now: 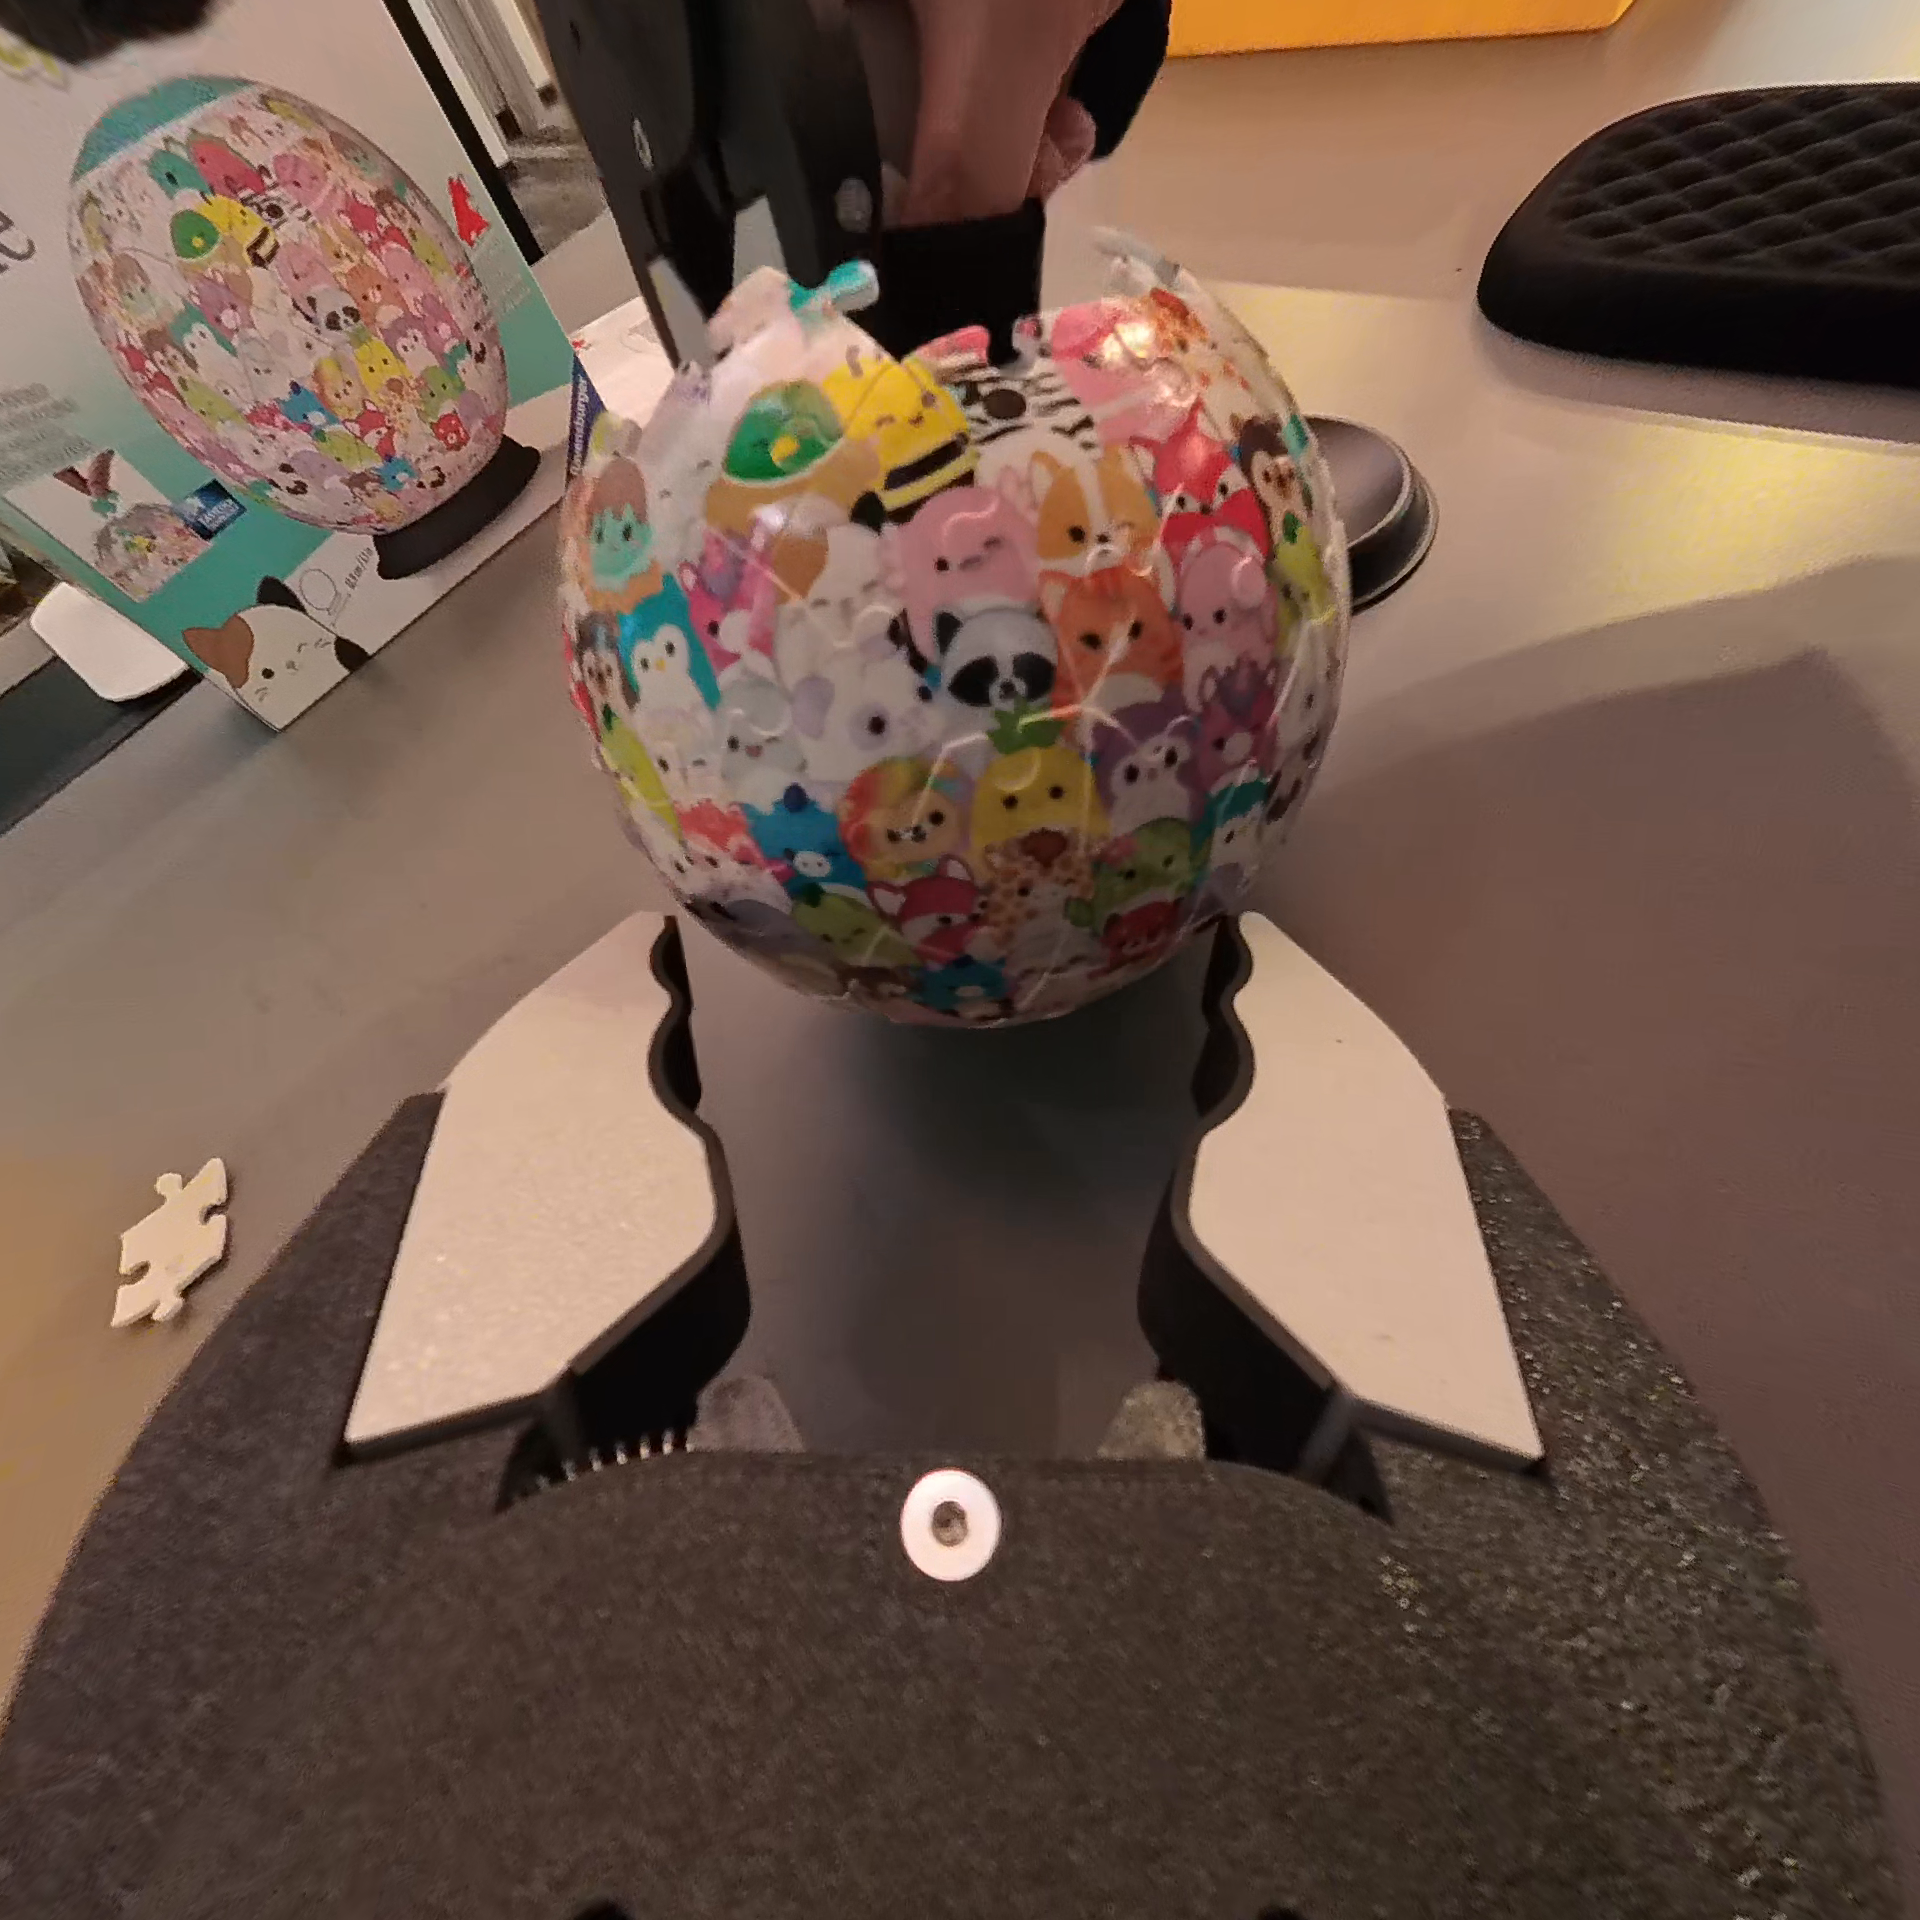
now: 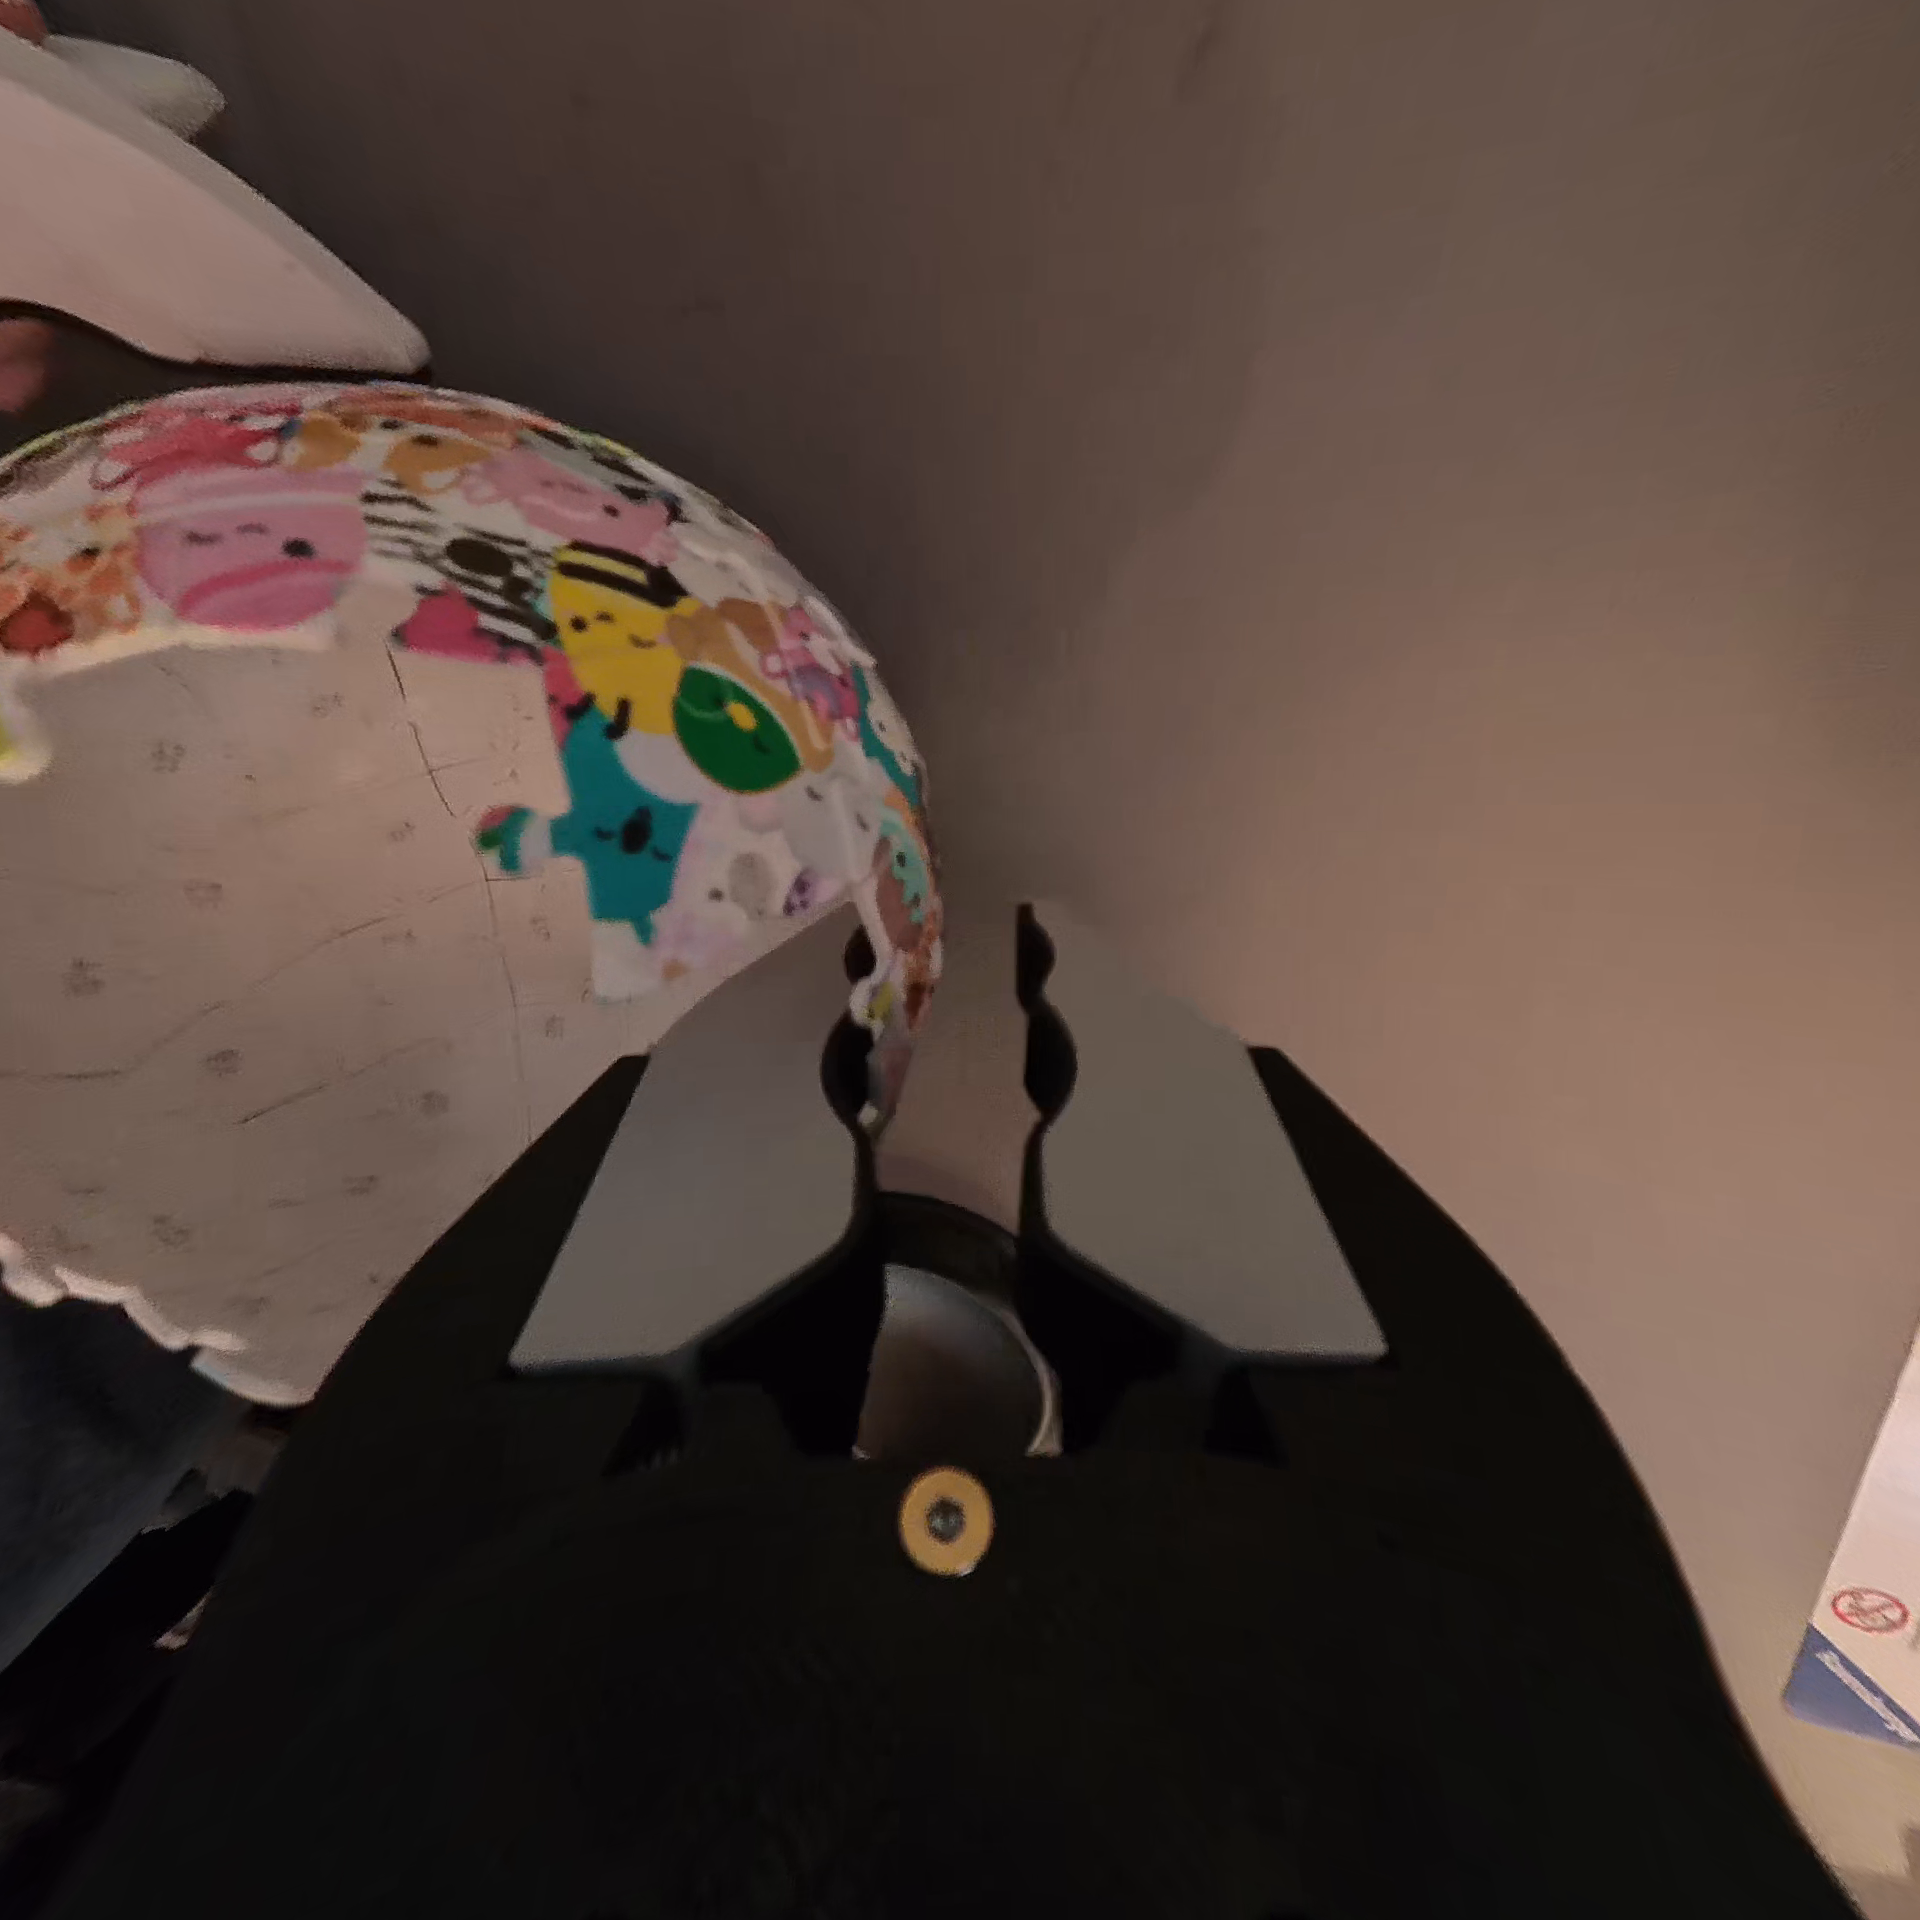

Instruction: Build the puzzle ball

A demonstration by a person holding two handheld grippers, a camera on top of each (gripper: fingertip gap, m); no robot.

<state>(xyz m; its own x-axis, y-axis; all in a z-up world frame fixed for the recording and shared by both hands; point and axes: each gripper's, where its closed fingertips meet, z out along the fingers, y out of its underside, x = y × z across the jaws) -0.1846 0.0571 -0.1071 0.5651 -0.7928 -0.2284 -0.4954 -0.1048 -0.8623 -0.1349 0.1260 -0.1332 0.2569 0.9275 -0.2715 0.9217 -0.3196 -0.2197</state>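
Observation:
The partly built puzzle ball [image 1: 956, 665], covered in colourful cartoon animals, stands on the grey table with its top open. My left gripper [image 1: 954, 935] is open, one fingertip on each side of the ball's lower end; I cannot tell whether they touch it. My right gripper [image 1: 831, 260], held by a hand, reaches down at the ball's open top rim. In the right wrist view the ball [image 2: 644, 665] shows its white inner side. My right gripper [image 2: 951, 1039] is narrowly open, with the rim of the shell between the jaws, next to the left finger.
A loose white puzzle piece [image 1: 171, 1257] lies face down at the left. The puzzle's box [image 1: 260, 416] stands at the back left; its corner shows in the right wrist view [image 2: 1860, 1579]. A black round stand [image 1: 1371, 499] sits behind the ball. A black mesh pad [image 1: 1714, 229] lies far right. My right fingertips sit around 10 cm from my left ones. It is some 20 cm from my left tips to the loose white puzzle piece [image 1: 171, 1257].

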